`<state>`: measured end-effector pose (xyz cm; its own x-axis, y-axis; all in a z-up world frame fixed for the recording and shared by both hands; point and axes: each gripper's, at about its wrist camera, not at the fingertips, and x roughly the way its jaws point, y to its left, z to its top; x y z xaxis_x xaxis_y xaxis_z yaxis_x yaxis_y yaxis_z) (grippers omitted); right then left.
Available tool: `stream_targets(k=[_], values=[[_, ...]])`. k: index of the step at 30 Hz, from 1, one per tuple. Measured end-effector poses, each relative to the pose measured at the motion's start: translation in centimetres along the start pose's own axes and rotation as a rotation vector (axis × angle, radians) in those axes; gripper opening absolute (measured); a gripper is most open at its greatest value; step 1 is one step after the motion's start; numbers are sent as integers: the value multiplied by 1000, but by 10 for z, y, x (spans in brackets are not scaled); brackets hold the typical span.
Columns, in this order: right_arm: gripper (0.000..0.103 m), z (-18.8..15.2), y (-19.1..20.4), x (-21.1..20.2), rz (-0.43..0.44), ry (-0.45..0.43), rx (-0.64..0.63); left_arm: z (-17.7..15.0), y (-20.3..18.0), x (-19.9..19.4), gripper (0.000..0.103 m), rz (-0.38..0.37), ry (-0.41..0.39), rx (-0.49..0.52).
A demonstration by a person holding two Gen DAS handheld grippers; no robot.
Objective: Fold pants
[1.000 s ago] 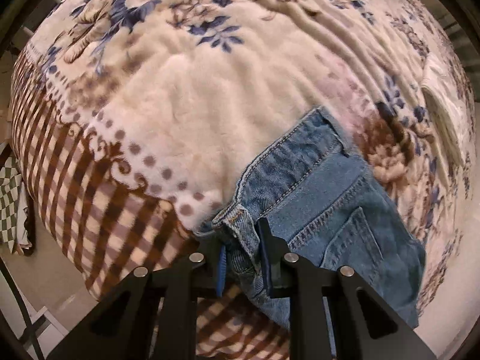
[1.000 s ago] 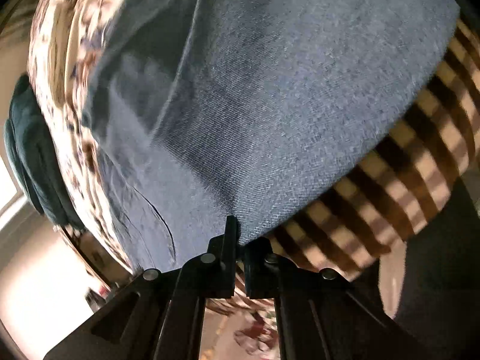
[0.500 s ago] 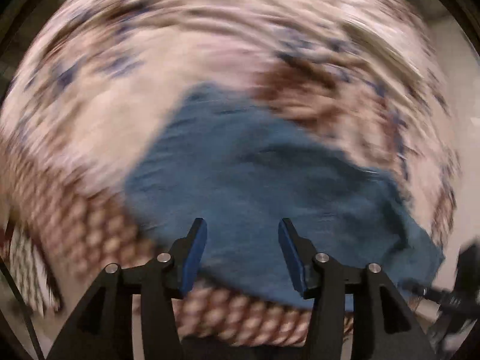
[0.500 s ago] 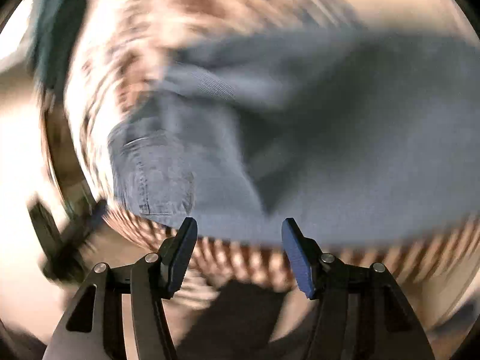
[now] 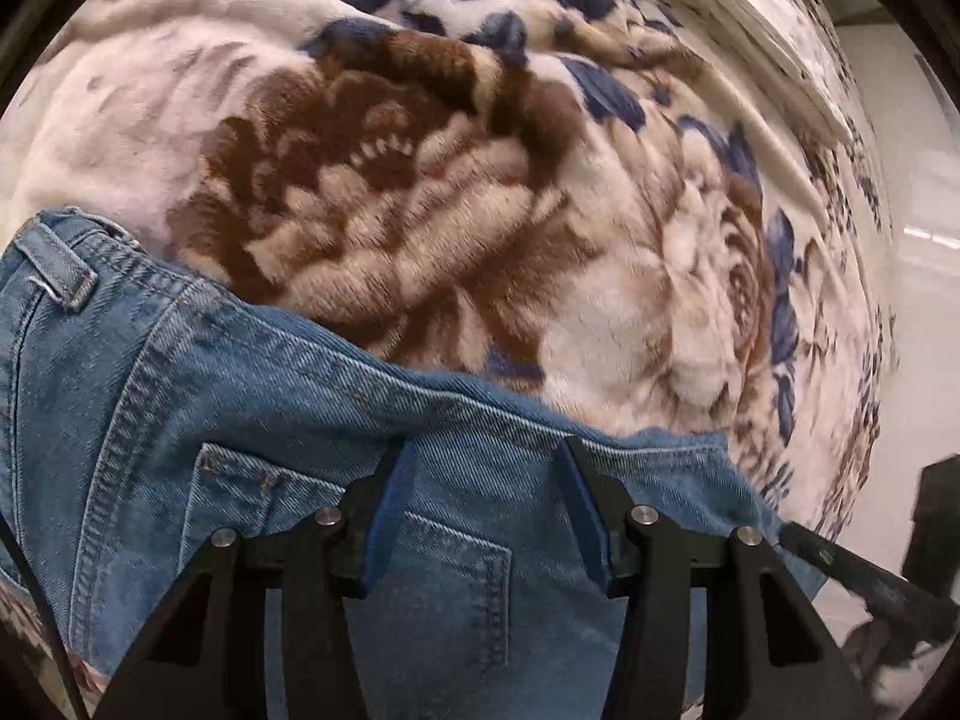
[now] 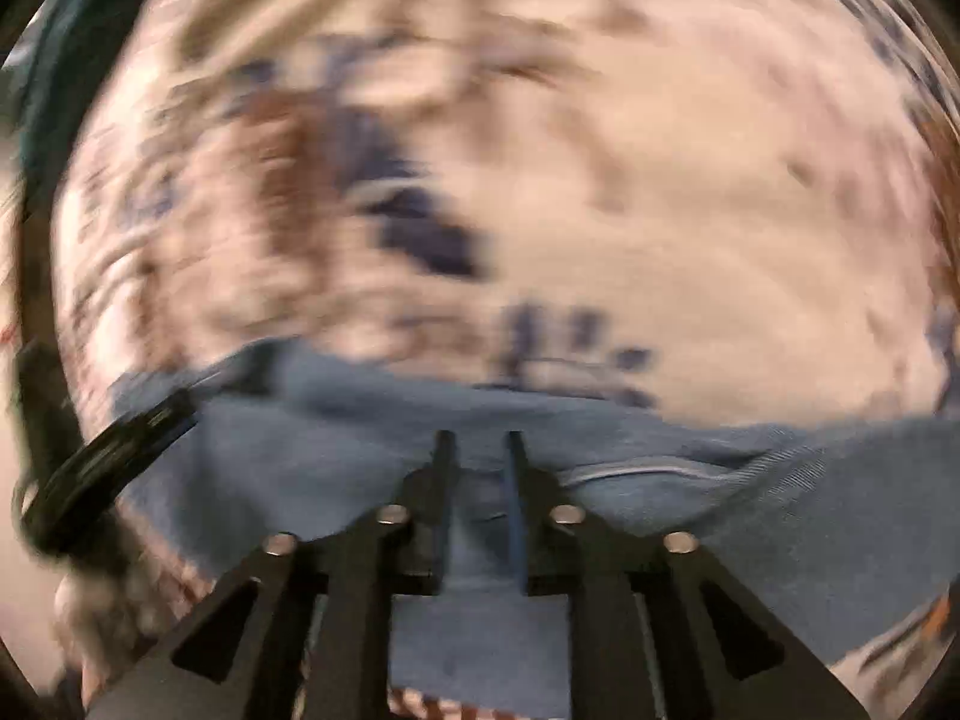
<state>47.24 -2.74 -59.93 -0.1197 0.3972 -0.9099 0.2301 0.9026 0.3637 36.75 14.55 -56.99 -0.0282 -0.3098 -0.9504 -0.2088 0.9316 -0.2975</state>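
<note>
1. A plush cream blanket with brown roses and navy leaves (image 5: 420, 192) fills both wrist views; a pale floor shows at three o'clock in the left view.
2. The left gripper (image 5: 486, 480) points steeply down with its blue-padded jaws spread. The pair of blue denim pants (image 5: 180, 408) lies under and between them, back pocket at six o'clock, and neither pad presses on the cloth.
3. The stitched top edge of the pants runs from nine o'clock toward four o'clock just beyond the fingertips, with a belt loop (image 5: 60, 270) at nine.
4. The right gripper (image 6: 480, 468) has just been closing; its jaws stand narrowly apart with denim between them. Motion blur hides whether the pads grip it.
5. In the right view the pants span from eight to four o'clock, with the blanket beyond them.
</note>
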Motion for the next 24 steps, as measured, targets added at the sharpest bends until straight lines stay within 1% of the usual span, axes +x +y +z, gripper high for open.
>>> stream_targets(k=[1, 2, 3, 4, 5, 6, 7, 8, 9, 10, 11, 12, 14, 15, 16, 17, 18, 19, 20, 21, 22, 24], values=[[64, 1, 11, -3, 42, 5, -44, 1, -1, 0, 47, -2, -2, -10], [71, 1, 22, -4, 83, 13, -95, 2, -1, 0, 47, -4, 0, -25], [71, 4, 34, 1, 102, 30, -152, 3, -1, 0, 47, -5, 0, -34], [71, 5, 45, 6, 103, 48, -198, 3, 0, -2, 47, -6, 0, -43], [69, 11, 56, 16, 76, 67, -248, 3, 4, -6, 47, -6, -1, -51], [63, 14, 60, 22, 67, 85, -277, 3, 4, -3, 47, -5, -2, -54], [27, 21, 64, 32, 64, 94, -300, 4, 4, -2, 47, -2, -3, -53], [7, 24, 69, 39, 49, 112, -324, 4, 3, -3, 47, 1, -7, -49], [7, 25, 74, 43, 30, 127, -363, 4, 3, -2, 47, 0, -7, -45], [5, 28, 79, 40, -8, 102, -375, 4, 2, -3, 47, -2, -10, -38], [4, 31, 78, 39, -31, 82, -337, 5, 1, -2, 47, 0, -12, -30], [0, 36, 63, 35, -35, 69, -256, 5, 0, 0, 47, 7, -12, -27], [1, 45, 36, 32, -91, 42, -180, 2, -4, -2, 47, 25, -23, -20], [1, 47, 22, 32, -66, 52, -133, 2, -10, -2, 47, 35, -26, -14], [1, 46, 13, 32, -4, 78, -95, 0, -15, -6, 47, 36, -27, -5], [1, 45, 7, 32, 70, 112, -77, -4, -23, -14, 47, 3, -36, 12], [3, 42, 5, 25, 122, 130, -99, -7, -31, -19, 47, -9, -45, 30], [17, 39, 4, 15, 103, 128, -143, -10, -40, -25, 47, -19, -53, 59], [47, 36, 0, 6, 41, 117, -176, -11, -51, -28, 52, -32, -52, 92], [61, 33, -3, -1, -48, 97, -212, -10, -62, -28, 54, -43, -45, 121], [71, 32, -7, -5, -75, 89, -226, -8, -73, -25, 54, -57, -31, 150], [71, 33, -22, -8, -106, 112, -253, 1, -92, -10, 54, -55, 20, 196]])
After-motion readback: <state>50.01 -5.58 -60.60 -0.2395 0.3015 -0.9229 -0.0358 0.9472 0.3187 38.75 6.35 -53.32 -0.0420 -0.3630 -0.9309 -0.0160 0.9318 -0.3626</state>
